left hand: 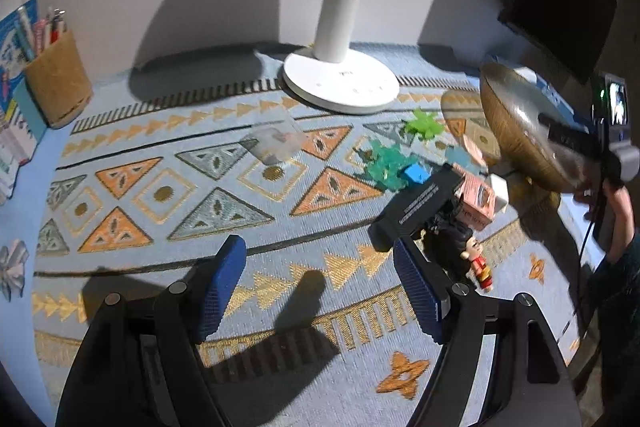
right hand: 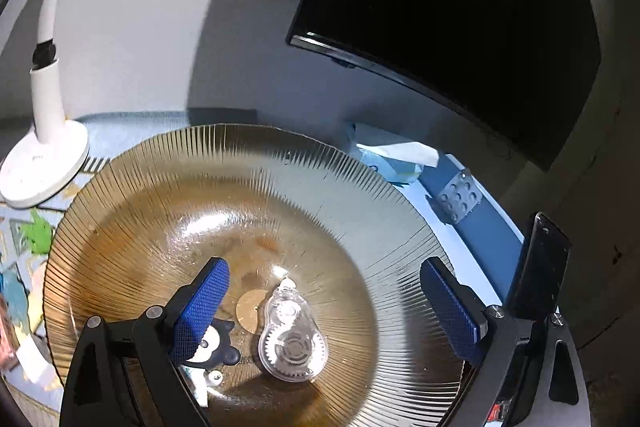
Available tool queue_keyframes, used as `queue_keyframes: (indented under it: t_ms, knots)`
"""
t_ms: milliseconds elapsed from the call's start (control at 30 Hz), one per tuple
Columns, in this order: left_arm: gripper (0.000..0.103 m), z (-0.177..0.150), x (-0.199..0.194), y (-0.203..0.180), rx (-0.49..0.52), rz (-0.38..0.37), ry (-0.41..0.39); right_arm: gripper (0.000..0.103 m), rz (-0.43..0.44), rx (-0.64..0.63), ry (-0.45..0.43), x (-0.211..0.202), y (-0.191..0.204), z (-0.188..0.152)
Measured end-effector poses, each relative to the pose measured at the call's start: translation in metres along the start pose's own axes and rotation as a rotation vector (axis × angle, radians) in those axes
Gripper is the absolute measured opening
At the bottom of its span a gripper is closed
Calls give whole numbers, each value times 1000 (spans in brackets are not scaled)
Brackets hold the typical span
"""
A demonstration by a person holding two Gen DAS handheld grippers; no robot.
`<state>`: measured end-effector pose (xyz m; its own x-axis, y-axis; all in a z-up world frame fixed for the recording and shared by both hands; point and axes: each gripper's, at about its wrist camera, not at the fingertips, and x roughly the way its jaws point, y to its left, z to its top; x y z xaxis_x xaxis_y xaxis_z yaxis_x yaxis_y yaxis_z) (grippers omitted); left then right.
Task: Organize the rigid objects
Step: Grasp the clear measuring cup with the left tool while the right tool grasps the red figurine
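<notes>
One patterned cloth (left hand: pixel 168 155) beneath white lamp (left hand: pixel 340 67).

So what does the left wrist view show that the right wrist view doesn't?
Only the left wrist view: the left gripper, open and empty over the patterned cloth, a pen holder, a small figurine, a black stapler.

Only the right wrist view: a clear tape dispenser lying inside the bowl, between the open right gripper fingers.

Both: the amber glass bowl, white lamp, dark monitor.
</notes>
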<state>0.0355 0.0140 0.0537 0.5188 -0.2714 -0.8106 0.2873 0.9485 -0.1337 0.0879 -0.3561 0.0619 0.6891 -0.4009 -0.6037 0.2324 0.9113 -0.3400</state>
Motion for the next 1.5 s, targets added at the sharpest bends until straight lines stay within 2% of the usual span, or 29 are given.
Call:
queue_keyframes:
  t_ms: [133, 200, 300, 333, 400, 467, 633, 733, 833, 867, 900, 967, 1100, 1167, 1233, 1267, 1300, 1400, 1500]
  knots:
    - [75, 6, 5, 17, -15, 16, 5, 96, 15, 17, -61, -39, -4, 6]
    - [75, 11, 5, 27, -34, 15, -6, 96, 86, 33, -96, -73, -3, 1]
    - [75, 25, 14, 33, -45, 1, -11, 103, 320, 81, -54, -110, 10, -19]
    - [75, 32, 21, 34, -53, -9, -3, 103, 455, 108, 0, -118, 23, -31]
    - [74, 42, 33, 36, -86, -36, 13, 103, 620, 125, 97, -123, 51, -50]
    - [74, 51, 43, 40, -141, -69, 24, 103, 689, 110, 159, -126, 80, -64]
    - [73, 58, 52, 48, -246, -117, 18, 84, 696, 45, 242, -120, 131, -79]
    - [71, 61, 58, 53, -293, -109, 17, 81, 728, 54, 292, -112, 147, -80]
    - [69, 71, 67, 54, -335, -109, 17, 81, 693, 47, 285, -110, 160, -75]
    - [64, 74, 72, 52, -336, -101, 23, 81, 678, 40, 284, -109, 163, -74]
    - [54, 78, 76, 50, -325, -86, 35, 78, 666, 35, 282, -107, 164, -76]
    - [44, 82, 86, 43, -289, -34, 69, 73, 655, 27, 291, -103, 169, -76]
    - [44, 79, 101, 36, -288, -16, 105, 73, 620, -2, 276, -102, 173, -75]
    - [36, 79, 102, 33, -264, 24, 86, 70, 588, -26, 257, -105, 180, -74]
    - [32, 79, 103, 33, -262, 24, 81, 50, 568, -54, 238, -107, 183, -74]
    - [32, 78, 102, 33, -252, 22, 79, 45, 574, -59, 229, -109, 183, -73]
    - [32, 76, 99, 32, -241, 21, 73, 35, 597, -51, 230, -109, 181, -73]
    - [32, 69, 76, 24, -184, -9, 28, 31, 666, -22, 228, -112, 171, -76]
    - [32, 54, 45, 13, -112, -28, -21, 31, 672, -21, 210, -120, 159, -83]
